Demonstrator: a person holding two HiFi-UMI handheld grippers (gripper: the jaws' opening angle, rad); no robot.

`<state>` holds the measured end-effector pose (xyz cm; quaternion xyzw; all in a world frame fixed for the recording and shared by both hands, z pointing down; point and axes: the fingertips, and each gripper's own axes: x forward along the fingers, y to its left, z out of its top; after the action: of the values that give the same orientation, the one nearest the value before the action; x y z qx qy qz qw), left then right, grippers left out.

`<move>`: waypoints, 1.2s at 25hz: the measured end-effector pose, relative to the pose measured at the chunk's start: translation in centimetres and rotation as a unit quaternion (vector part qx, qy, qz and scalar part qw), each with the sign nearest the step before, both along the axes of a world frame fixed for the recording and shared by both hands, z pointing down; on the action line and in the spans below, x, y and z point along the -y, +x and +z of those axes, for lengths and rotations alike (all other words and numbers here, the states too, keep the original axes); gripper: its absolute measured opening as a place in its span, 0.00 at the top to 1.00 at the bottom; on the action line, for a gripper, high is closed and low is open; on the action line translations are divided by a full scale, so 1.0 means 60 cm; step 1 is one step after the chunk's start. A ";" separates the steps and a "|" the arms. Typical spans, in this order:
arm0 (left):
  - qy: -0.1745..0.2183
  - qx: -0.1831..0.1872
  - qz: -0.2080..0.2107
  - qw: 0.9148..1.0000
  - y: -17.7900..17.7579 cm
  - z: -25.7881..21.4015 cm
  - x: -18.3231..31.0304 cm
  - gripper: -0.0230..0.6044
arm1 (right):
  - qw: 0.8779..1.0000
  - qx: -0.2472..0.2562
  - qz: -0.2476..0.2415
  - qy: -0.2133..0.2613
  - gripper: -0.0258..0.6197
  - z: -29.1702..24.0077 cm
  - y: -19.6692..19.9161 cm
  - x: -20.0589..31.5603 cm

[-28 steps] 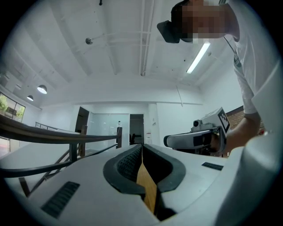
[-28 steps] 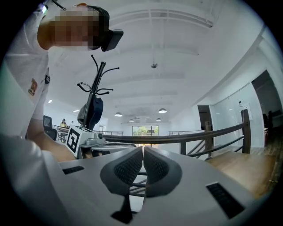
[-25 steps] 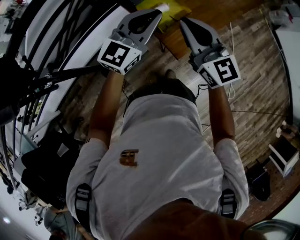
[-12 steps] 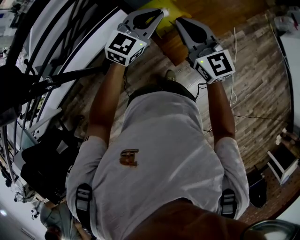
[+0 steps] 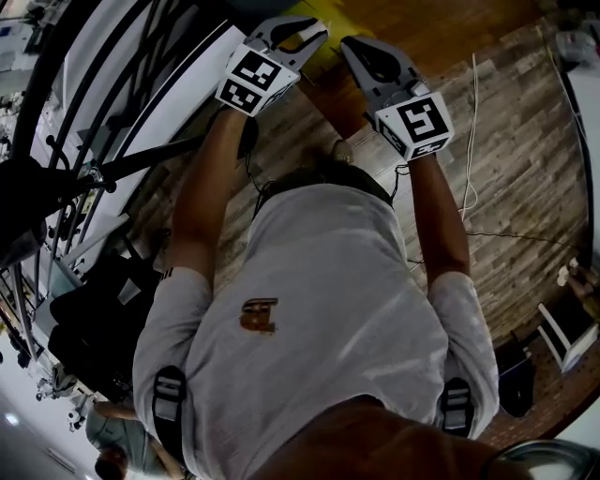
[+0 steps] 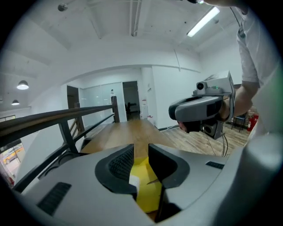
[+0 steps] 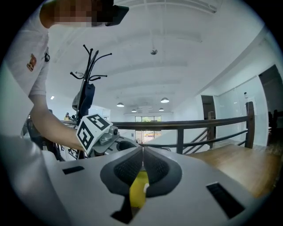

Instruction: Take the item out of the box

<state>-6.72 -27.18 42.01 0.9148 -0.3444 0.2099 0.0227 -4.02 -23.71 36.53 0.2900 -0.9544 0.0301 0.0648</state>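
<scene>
A yellow flat box [image 5: 326,54] lies on a brown wooden table [image 5: 422,23] ahead of me, mostly hidden behind the grippers. My left gripper [image 5: 319,30] is held up over its near edge. In the left gripper view the left gripper [image 6: 140,152] has its jaws opening, with a narrow gap and nothing between them. The yellow box [image 6: 148,187] shows below through that gap. My right gripper [image 5: 349,47] hovers beside the left one. In the right gripper view the right gripper [image 7: 142,151] is shut, tips touching, with the yellow box [image 7: 138,190] showing beneath.
A dark railing [image 6: 66,119] runs along the table's left side. Plank floor [image 5: 506,169] with a white cable [image 5: 469,122] lies to the right. A white stool [image 5: 567,333] stands at the far right. A coat stand [image 7: 88,84] rises behind me.
Both grippers have moved forward, closer to the yellow box. The left gripper's jaws have begun to part.
</scene>
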 end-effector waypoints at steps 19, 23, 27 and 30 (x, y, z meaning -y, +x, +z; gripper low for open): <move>-0.106 0.189 0.038 0.976 0.005 0.182 0.089 0.66 | 0.999 -0.024 -0.013 -0.032 0.91 0.065 0.024 0.077; -0.128 0.216 0.046 0.967 0.007 0.209 0.096 0.65 | 0.999 -0.027 -0.014 -0.045 0.91 0.075 0.032 0.082; -0.152 0.246 0.053 0.956 0.010 0.241 0.104 0.64 | 0.999 -0.022 -0.011 -0.044 0.91 0.080 0.047 0.095; -0.164 0.267 0.052 0.948 0.000 0.263 0.105 0.63 | 0.999 -0.015 -0.010 -0.046 0.91 0.082 0.048 0.098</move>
<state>-6.75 -33.49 57.77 0.8259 -0.2502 0.5006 0.0689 -1.13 -29.56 41.46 0.2774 -0.9538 0.0686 0.0930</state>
